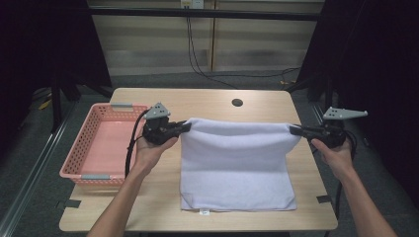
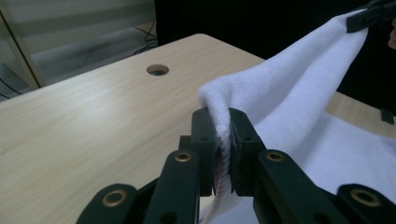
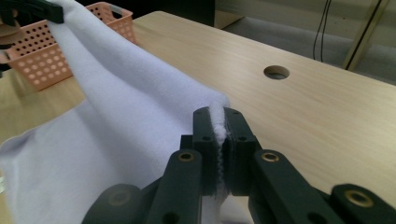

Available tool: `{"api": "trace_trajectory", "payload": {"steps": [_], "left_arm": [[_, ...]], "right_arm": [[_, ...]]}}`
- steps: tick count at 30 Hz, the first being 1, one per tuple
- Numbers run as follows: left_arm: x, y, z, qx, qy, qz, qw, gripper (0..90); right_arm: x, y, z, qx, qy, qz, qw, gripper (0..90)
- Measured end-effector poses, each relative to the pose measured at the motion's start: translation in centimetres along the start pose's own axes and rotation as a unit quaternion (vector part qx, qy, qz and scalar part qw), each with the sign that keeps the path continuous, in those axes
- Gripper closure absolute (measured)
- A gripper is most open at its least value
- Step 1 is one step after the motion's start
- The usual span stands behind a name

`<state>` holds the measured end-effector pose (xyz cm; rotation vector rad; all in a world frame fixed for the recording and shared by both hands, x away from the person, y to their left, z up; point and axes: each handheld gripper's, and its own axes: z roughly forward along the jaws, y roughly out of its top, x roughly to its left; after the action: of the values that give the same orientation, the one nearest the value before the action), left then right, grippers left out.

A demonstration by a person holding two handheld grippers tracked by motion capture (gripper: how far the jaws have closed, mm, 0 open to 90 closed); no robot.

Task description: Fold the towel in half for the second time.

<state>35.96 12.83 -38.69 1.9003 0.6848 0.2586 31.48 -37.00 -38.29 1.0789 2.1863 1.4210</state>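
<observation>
White towel point(image 1: 236, 165) lies in the middle of the frame, its lifted top edge running left to right between the left gripper point(image 1: 187, 127) and the right gripper point(image 1: 292, 130), each pinching a top corner tight, while its bottom edge rests on the table point(image 1: 148, 197).

A pink basket point(image 1: 99, 145) with holed walls sits on the pale wooden surface point(image 1: 207, 101), just beside the left jaws on their outer side. A round hole point(image 1: 237, 102) in the surface lies beyond both jaws, between them. Black cables point(image 1: 197, 59) trail across the floor point(image 1: 163, 79) farther off.
</observation>
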Motion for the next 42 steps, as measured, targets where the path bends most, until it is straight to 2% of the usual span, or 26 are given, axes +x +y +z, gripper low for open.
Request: {"api": "trace_trajectory", "payload": {"steps": [4,5,6,7,8,9,10,11,12,13,14,15,16,18,19,21,22,24,28,31,33,37,39,41,42], "left_arm": [[-1.5,-1.8,-1.3,0.010,-0.001,-0.006,0.9999,82.5],[-1.9,-2.2,-1.7,0.004,-0.008,-0.019,0.9998,82.1],[-2.6,-3.0,-2.1,0.002,-0.016,-0.020,0.9997,82.1],[-3.1,-3.6,-2.2,0.010,-0.009,-0.010,0.9999,82.0],[-3.1,-3.6,-2.2,0.010,-0.009,-0.010,0.9999,81.6],[-3.7,-4.9,-2.2,0.023,-0.020,-0.010,0.9995,81.4],[-4.0,-5.7,-2.2,0.030,-0.014,-0.008,0.9994,81.4],[-4.3,-6.5,-2.0,0.038,-0.016,-0.008,0.9991,81.3],[-4.4,-7.2,-1.9,0.045,-0.022,-0.013,0.9986,81.3],[-4.5,-7.9,-1.9,0.049,-0.017,-0.015,0.9985,81.1],[-4.6,-8.5,-1.9,0.054,-0.021,-0.017,0.9981,80.9],[-4.6,-9.0,-2.0,0.064,-0.028,-0.022,0.9973,80.6],[-4.6,-9.4,-2.1,0.077,-0.025,-0.022,0.9965,80.4],[-4.6,-10.3,-2.4,0.089,-0.037,-0.027,0.9950,79.7],[-4.8,-10.8,-2.5,0.096,-0.036,-0.027,0.9944,78.8],[-5.1,-11.5,-2.6,0.111,-0.039,-0.021,0.9928,77.5],[-5.3,-11.7,-2.7,0.119,-0.044,-0.018,0.9917,76.8],[-5.5,-11.8,-3.1,0.115,-0.050,-0.016,0.9920,76.9],[-6.1,-12.3,-4.0,0.118,-0.064,-0.015,0.9909,75.6],[-6.4,-12.7,-4.9,0.112,-0.073,-0.018,0.9908,73.4],[-6.4,-12.8,-5.6,0.101,-0.075,-0.023,0.9917,70.8],[-5.8,-12.7,-6.4,0.083,-0.065,-0.033,0.9939,66.5],[-5.4,-12.4,-6.2,0.079,-0.062,-0.038,0.9942,64.5],[-5.1,-11.9,-5.4,0.079,-0.058,-0.030,0.9948,64.9],[-4.9,-11.7,-4.9,0.085,-0.057,-0.029,0.9943,64.9]], "right_arm": [[1.9,-1.8,-1.4,0.003,0.016,-0.006,0.9998,85.0],[2.4,-2.4,-1.6,0.006,0.022,-0.007,0.9997,84.9],[2.9,-2.9,-1.9,0.007,0.022,-0.007,0.9997,84.9],[3.6,-3.7,-2.1,0.006,0.028,-0.005,0.9996,84.8],[3.6,-3.7,-2.1,0.006,0.028,-0.005,0.9996,84.8],[4.3,-5.1,-2.2,0.012,0.031,-0.002,0.9994,84.4],[4.5,-5.7,-2.1,0.015,0.034,0.002,0.9993,84.3],[4.7,-6.4,-2.0,0.025,0.038,0.002,0.9990,84.2],[4.9,-7.0,-1.9,0.030,0.032,0.002,0.9990,84.2],[5.0,-7.7,-1.9,0.031,0.039,0.008,0.9987,84.0],[5.2,-8.3,-1.8,0.040,0.045,0.013,0.9981,83.4],[5.4,-8.8,-1.8,0.051,0.039,0.012,0.9978,82.4],[5.6,-9.3,-1.8,0.059,0.041,0.013,0.9973,81.3],[5.8,-10.3,-1.9,0.072,0.064,0.028,0.9949,79.8],[5.9,-10.7,-2.0,0.083,0.062,0.027,0.9943,79.3],[6.1,-11.5,-2.2,0.096,0.070,0.036,0.9923,76.7],[6.2,-11.8,-2.3,0.103,0.073,0.038,0.9912,76.5],[6.8,-12.2,-2.6,0.116,0.069,0.031,0.9904,73.9],[7.8,-12.6,-3.2,0.126,0.078,0.029,0.9886,68.5],[8.2,-12.7,-3.7,0.124,0.079,0.033,0.9886,63.4],[8.5,-12.7,-4.0,0.117,0.073,0.031,0.9900,60.7],[8.8,-12.5,-4.7,0.109,0.060,0.031,0.9918,55.7],[8.7,-12.3,-4.9,0.101,0.041,0.028,0.9936,55.5],[8.8,-12.0,-4.5,0.095,0.030,0.027,0.9947,55.6],[8.8,-11.9,-4.0,0.096,0.024,0.026,0.9948,55.6]]}}
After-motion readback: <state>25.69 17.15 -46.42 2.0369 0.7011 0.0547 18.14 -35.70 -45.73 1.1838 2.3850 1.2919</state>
